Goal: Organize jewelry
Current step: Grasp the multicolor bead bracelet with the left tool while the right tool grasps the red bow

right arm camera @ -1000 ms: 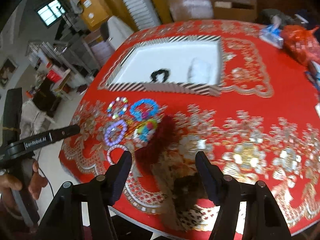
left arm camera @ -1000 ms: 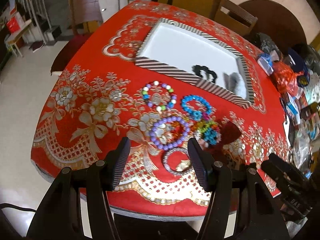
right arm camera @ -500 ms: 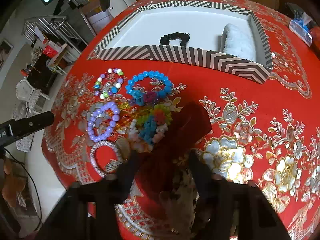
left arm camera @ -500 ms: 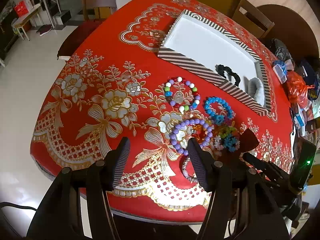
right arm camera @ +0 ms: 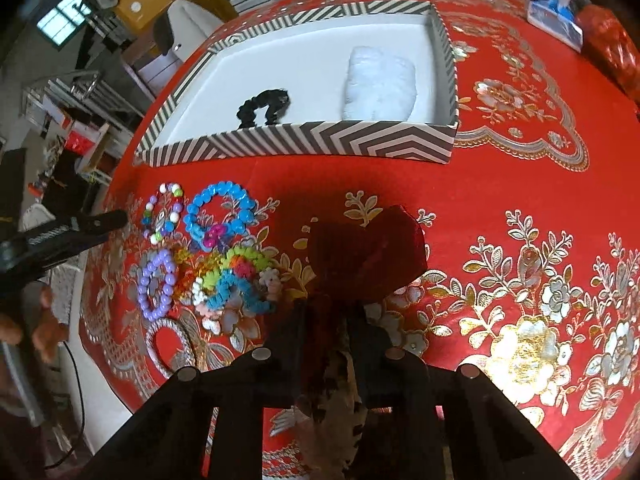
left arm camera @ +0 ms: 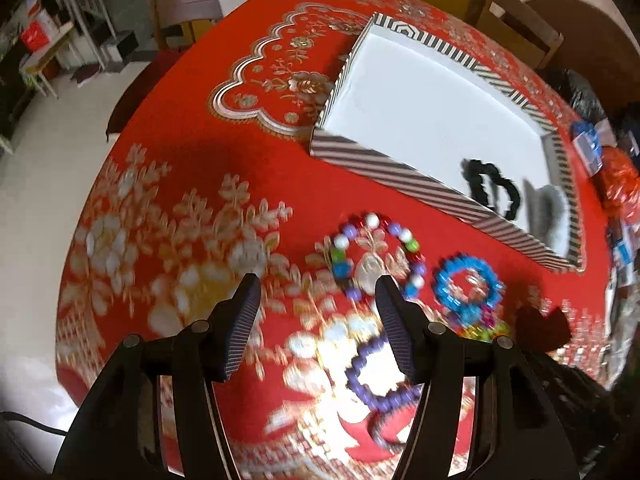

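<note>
Several bead bracelets lie on the red tablecloth in front of a striped tray (right arm camera: 320,142): a multicoloured one (left arm camera: 376,252), a blue one (right arm camera: 220,212), a purple one (right arm camera: 156,284), a silver ring (right arm camera: 170,344) and a bright cluster (right arm camera: 236,280). The tray (left arm camera: 376,164) holds a black scrunchie (right arm camera: 262,106) and a white fluffy piece (right arm camera: 380,84). My left gripper (left arm camera: 316,308) is open above the cloth, its right finger next to the multicoloured bracelet. My right gripper (right arm camera: 326,312) is shut on a dark red velvet scrunchie (right arm camera: 368,252).
Packets and a red bag (right arm camera: 608,44) lie at the table's right side, with a blue tissue pack (right arm camera: 556,20). Wooden chairs (left arm camera: 516,32) stand behind the table. The table's near edge drops to the floor on the left.
My right gripper has closed on the dark red scrunchie. My left gripper has moved forward over the table toward the multicoloured bracelet and stayed open.
</note>
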`<state>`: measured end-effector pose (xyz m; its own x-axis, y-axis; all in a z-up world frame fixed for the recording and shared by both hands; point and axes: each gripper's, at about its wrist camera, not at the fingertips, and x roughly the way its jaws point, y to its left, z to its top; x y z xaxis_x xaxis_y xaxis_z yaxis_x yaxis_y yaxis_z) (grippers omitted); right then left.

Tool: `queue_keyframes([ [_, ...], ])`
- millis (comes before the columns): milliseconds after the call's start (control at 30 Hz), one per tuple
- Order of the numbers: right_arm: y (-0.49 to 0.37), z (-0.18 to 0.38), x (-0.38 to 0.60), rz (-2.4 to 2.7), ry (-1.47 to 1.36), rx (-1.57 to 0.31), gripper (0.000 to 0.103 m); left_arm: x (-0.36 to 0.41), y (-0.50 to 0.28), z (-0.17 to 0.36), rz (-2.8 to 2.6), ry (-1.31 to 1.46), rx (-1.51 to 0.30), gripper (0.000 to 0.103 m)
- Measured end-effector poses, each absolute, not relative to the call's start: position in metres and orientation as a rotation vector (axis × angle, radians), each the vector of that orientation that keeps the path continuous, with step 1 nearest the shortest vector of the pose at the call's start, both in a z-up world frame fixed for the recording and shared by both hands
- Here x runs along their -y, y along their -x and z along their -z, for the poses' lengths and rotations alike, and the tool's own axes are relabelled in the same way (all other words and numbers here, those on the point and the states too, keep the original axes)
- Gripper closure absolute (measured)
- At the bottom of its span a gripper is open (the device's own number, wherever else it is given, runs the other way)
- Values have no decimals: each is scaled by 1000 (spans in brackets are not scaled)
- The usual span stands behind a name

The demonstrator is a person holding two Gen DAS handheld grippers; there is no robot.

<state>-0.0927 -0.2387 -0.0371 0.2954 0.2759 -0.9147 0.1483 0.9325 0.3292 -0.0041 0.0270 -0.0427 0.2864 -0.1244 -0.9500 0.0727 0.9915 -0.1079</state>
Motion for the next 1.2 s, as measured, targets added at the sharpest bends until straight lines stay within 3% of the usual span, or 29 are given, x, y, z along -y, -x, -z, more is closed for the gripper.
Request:
queue_keyframes([
  [67,90,38,240,-77,-393,-1276,65,-23,-2,51,130,6,-1285,44],
  [167,86,40,241,-85,-400,-1273,66,-18,-9,61,152,-32,-1300,44],
  [200,86,40,241,-93,-403,-1273,76,-15,-11,65,161,-43,-1304,45],
  [267,87,41,240,-112,-434,-1259,86,-14,-13,68,178,-39,-1303,65],
  [300,86,40,242,-119,-449,-1253,88,-13,-13,67,178,-44,-1286,73],
  [333,86,40,243,-127,-461,-1247,89,-13,-14,67,191,-40,-1279,89],
  [367,86,39,243,-131,-471,-1241,89,-13,-15,67,194,-40,-1279,95],
  [533,87,21,254,-149,-528,-1184,89,-21,-19,60,247,19,-1305,95],
  [1200,46,-49,273,-205,-603,-1002,89,-2,-25,-63,347,-38,-1098,95],
])
